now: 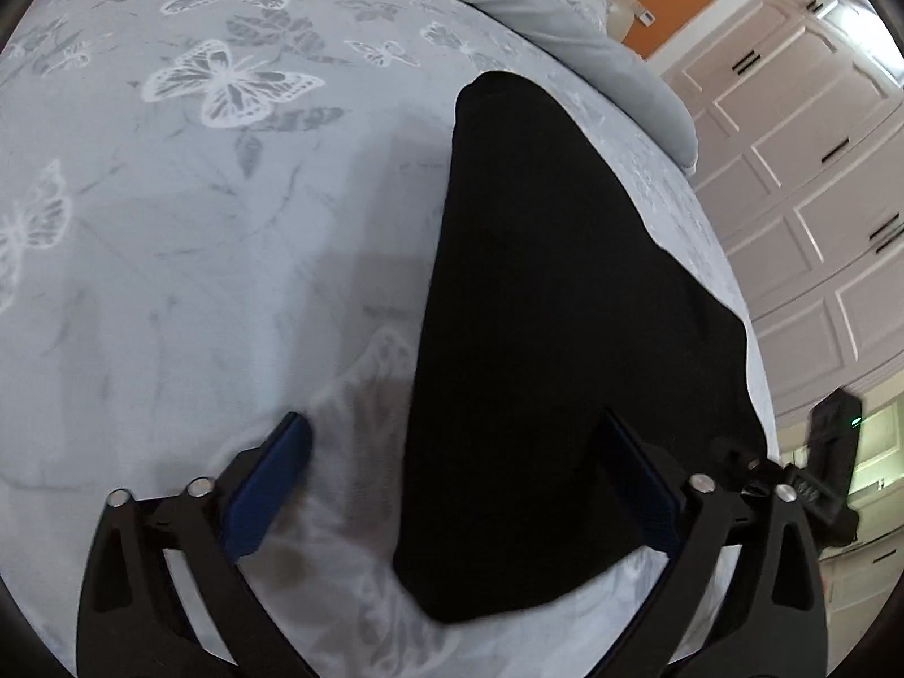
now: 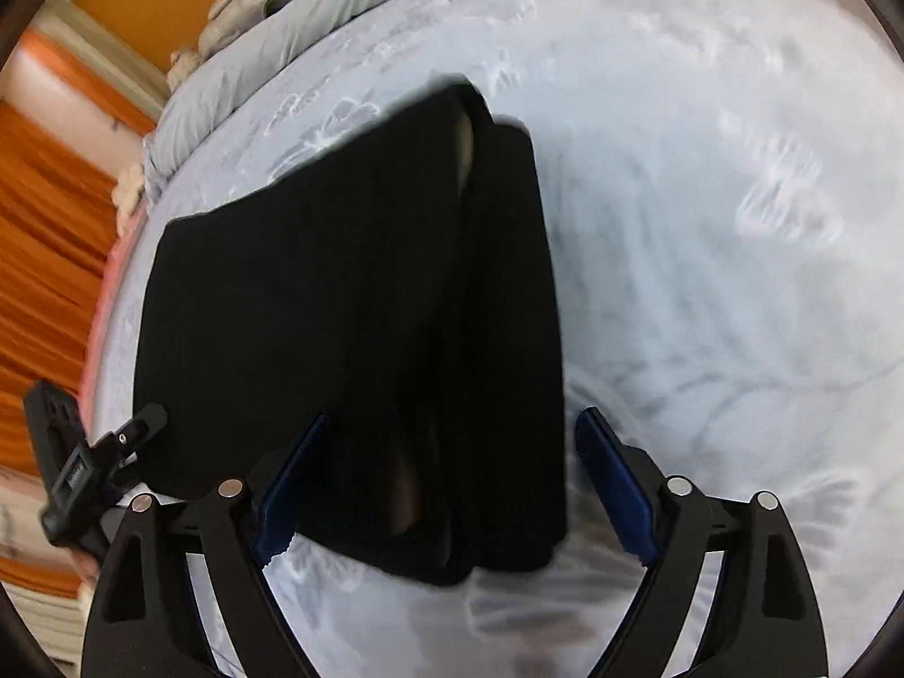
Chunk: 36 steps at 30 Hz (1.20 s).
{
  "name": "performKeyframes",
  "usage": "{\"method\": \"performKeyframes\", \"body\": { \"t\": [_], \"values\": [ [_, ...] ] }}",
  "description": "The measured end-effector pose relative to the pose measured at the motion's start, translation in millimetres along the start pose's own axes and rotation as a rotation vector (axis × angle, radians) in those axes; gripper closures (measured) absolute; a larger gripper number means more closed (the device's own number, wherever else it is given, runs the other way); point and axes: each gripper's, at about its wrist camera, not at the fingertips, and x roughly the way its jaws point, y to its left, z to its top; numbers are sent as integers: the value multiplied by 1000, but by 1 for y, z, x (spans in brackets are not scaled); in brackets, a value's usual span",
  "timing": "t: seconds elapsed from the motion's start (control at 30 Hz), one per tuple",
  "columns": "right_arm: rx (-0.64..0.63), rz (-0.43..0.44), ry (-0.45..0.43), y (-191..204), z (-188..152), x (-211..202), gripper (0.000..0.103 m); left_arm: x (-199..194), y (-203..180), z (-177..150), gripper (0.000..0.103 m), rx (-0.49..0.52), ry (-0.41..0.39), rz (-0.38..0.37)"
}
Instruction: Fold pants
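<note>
Black pants (image 1: 542, 311) lie folded lengthwise on a pale blue bedspread with butterfly print (image 1: 169, 226). In the left wrist view my left gripper (image 1: 452, 480) hangs open above their near end. Its right blue pad (image 1: 638, 486) is over the black cloth and its left pad (image 1: 271, 486) is over bare bedspread. In the right wrist view the pants (image 2: 350, 311) show a layered fold along their right side. My right gripper (image 2: 455, 480) is open and straddles their near end. Neither of its pads presses on the cloth.
A rolled grey duvet (image 1: 565, 11) lies along the far side of the bed. White panelled cupboard doors (image 1: 802, 169) stand beyond the bed's right edge. Orange curtains (image 2: 39, 237) hang past the other edge. Part of the other black gripper (image 2: 73, 463) shows at the left.
</note>
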Motion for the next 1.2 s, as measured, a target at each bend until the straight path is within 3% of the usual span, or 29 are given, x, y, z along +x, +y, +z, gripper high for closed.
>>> {"method": "performKeyframes", "body": {
  "t": [0.03,0.07,0.1,0.2,0.27,0.37,0.4,0.47,0.53,0.6,0.63,0.7,0.73,0.77,0.93,0.97,1.03,1.07,1.1,1.17,1.2],
  "values": [
    [3,19,-26,1,1,0,34,1,-2,1,10,18,-9,-2],
    [-17,51,-22,5,1,0,60,2,-5,2,41,37,-12,-18],
    [-9,80,-31,10,3,-4,64,4,-8,3,55,58,8,-75],
    [-82,109,-102,45,3,-33,68,-21,-18,8,69,87,-23,-72],
    [-129,185,-140,73,-4,-58,68,-59,-26,10,70,114,-61,-96],
    [-163,252,-120,93,-26,-77,65,-118,-13,0,68,147,-125,-58],
    [-170,239,-93,94,-37,-74,60,-127,-3,-5,66,131,-116,-53],
    [-166,195,-1,84,-60,-50,47,-128,16,-15,51,109,-74,-25],
    [-163,25,104,71,-76,-18,39,-110,32,-34,51,148,-16,163],
    [-130,70,64,66,-78,-21,40,-111,34,-43,51,194,-40,229],
    [-131,49,25,69,-75,-31,40,-118,32,-43,51,208,-66,200],
    [-191,12,-170,83,-70,-65,39,-142,25,-39,48,217,-152,156],
    [-206,7,-204,89,-67,-71,38,-150,22,-36,37,212,-188,147],
    [-219,7,-212,96,-61,-72,38,-154,18,-33,29,204,-213,142],
    [-230,-34,-137,121,-19,-20,38,-144,5,-5,28,161,-245,141],
    [-233,-49,-122,125,-4,-3,39,-142,3,-1,28,161,-243,146],
    [-260,-92,-105,127,-1,23,66,-126,1,12,28,140,-241,176],
    [-280,-84,-105,129,-1,25,93,-113,1,19,29,133,-224,195],
    [-284,-58,-101,137,-1,20,93,-100,4,24,29,126,-206,215],
    [-321,-29,-170,155,-5,-5,94,-79,9,30,43,121,-194,269],
    [-353,-7,-204,163,-7,-18,94,-67,14,33,43,116,-192,330]
  ]
}}
